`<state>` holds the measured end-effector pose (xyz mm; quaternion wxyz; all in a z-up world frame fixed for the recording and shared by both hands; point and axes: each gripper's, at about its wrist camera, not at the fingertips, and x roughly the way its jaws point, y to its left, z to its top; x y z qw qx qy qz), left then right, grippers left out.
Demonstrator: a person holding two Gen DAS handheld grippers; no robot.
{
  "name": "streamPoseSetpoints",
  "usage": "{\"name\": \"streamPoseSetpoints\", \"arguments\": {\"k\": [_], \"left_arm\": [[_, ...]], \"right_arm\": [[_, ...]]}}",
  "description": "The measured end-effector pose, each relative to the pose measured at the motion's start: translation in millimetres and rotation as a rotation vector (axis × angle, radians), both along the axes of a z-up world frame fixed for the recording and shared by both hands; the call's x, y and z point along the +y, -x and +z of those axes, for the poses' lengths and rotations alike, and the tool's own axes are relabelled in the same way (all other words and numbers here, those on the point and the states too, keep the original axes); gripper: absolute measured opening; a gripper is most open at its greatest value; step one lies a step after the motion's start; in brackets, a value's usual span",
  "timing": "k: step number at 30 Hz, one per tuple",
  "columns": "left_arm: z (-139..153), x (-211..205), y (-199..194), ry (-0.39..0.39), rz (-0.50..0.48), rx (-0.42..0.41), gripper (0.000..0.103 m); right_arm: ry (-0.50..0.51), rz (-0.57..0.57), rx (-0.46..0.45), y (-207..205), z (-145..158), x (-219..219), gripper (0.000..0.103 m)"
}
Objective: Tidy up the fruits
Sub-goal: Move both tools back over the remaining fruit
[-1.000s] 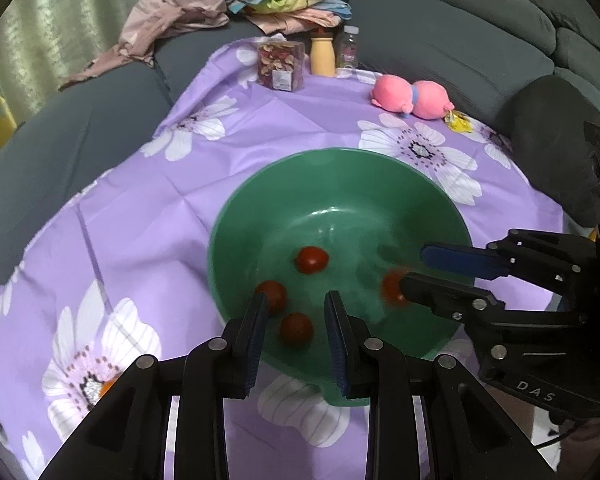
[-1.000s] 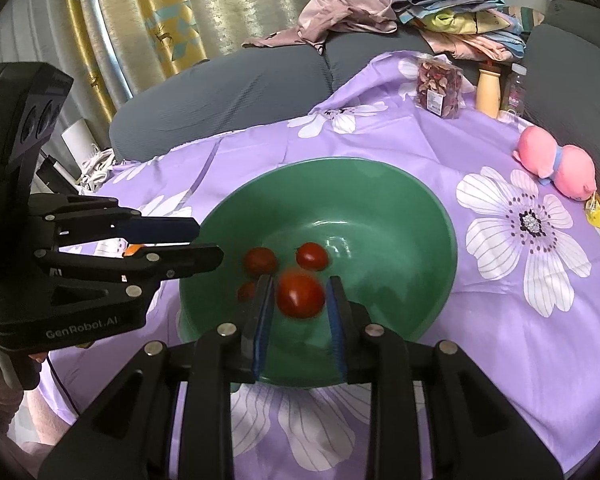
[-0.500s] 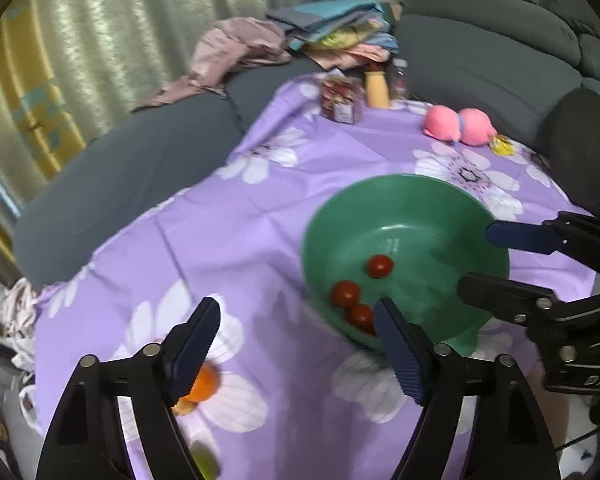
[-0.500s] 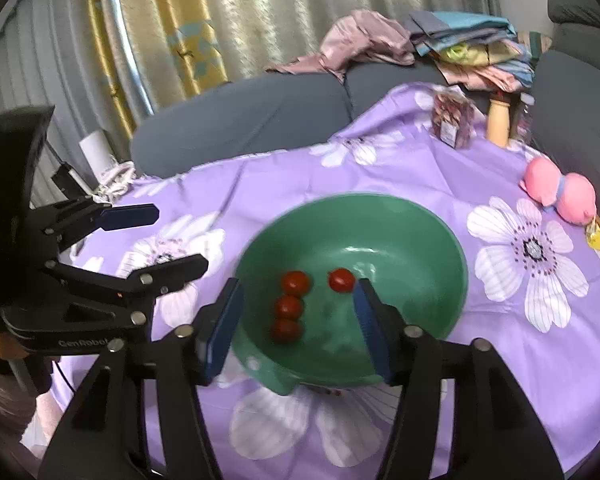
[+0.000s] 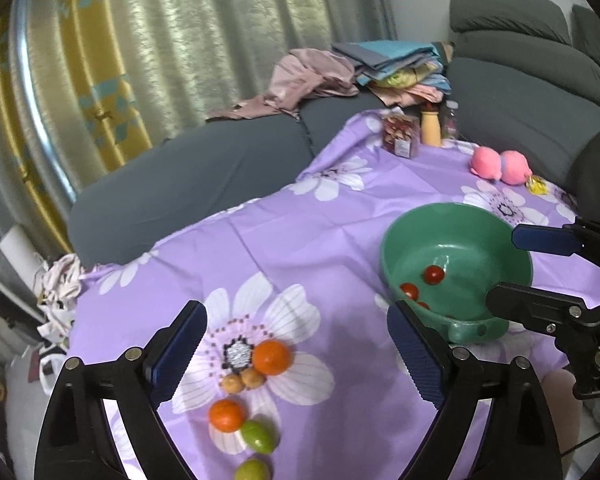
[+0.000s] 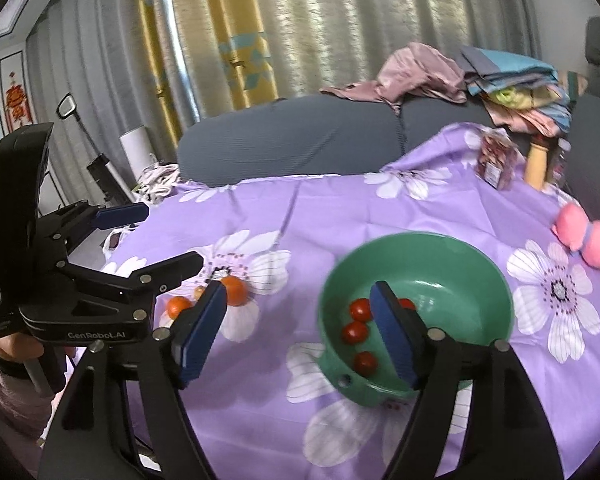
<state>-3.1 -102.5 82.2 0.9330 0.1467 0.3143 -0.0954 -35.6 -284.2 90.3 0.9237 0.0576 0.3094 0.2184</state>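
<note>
A green bowl (image 5: 456, 226) (image 6: 484, 320) on the purple flowered cloth holds several red cherry tomatoes (image 6: 360, 310) (image 5: 434, 274). Left of the bowl lie two oranges (image 5: 272, 357) (image 5: 227, 415), two small brown fruits (image 5: 253, 378) and two green limes (image 5: 258, 436). My left gripper (image 5: 296, 354) is open and empty, above the cloth near the oranges. My right gripper (image 6: 298, 334) is open and empty, at the bowl's left rim. The oranges also show in the right wrist view (image 6: 236, 290).
A pink plush toy (image 5: 500, 164) (image 6: 584, 236), a snack jar (image 5: 400, 140) and bottles (image 5: 430, 128) stand at the cloth's far side. A grey sofa (image 5: 180, 184) with piled clothes (image 5: 380, 68) wraps around behind. The cloth's edge drops off at the left.
My right gripper has opened and let a tomato drop into the bowl. Both grippers have opened wide and pulled back and left, bringing the oranges and limes into view.
</note>
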Motion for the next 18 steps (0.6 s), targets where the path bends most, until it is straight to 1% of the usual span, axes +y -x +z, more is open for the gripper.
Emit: {"name": "streamPoseSetpoints", "arguments": {"k": [8, 9, 10, 11, 13, 14, 18], "left_arm": [[6, 27, 13, 0.029, 0.038, -0.028, 0.094], [6, 30, 14, 0.035, 0.039, -0.025, 0.094], [6, 34, 15, 0.043, 0.041, -0.019, 0.094], [5, 37, 16, 0.051, 0.041, -0.014, 0.094], [1, 48, 16, 0.069, 0.039, 0.014, 0.095], [-1, 51, 16, 0.075, 0.039, 0.026, 0.098], [-10, 83, 13, 0.182, 0.051, 0.110, 0.100]], "right_arm": [[0.024, 0.050, -0.016, 8, 11, 25, 0.076], [0.027, 0.058, -0.013, 8, 11, 28, 0.078], [0.030, 0.062, -0.010, 8, 11, 31, 0.083], [0.033, 0.065, -0.009, 8, 11, 34, 0.085], [0.040, 0.075, -0.005, 8, 10, 42, 0.086], [0.041, 0.081, 0.000, 8, 9, 44, 0.086], [0.051, 0.112, 0.033, 6, 0, 60, 0.086]]}}
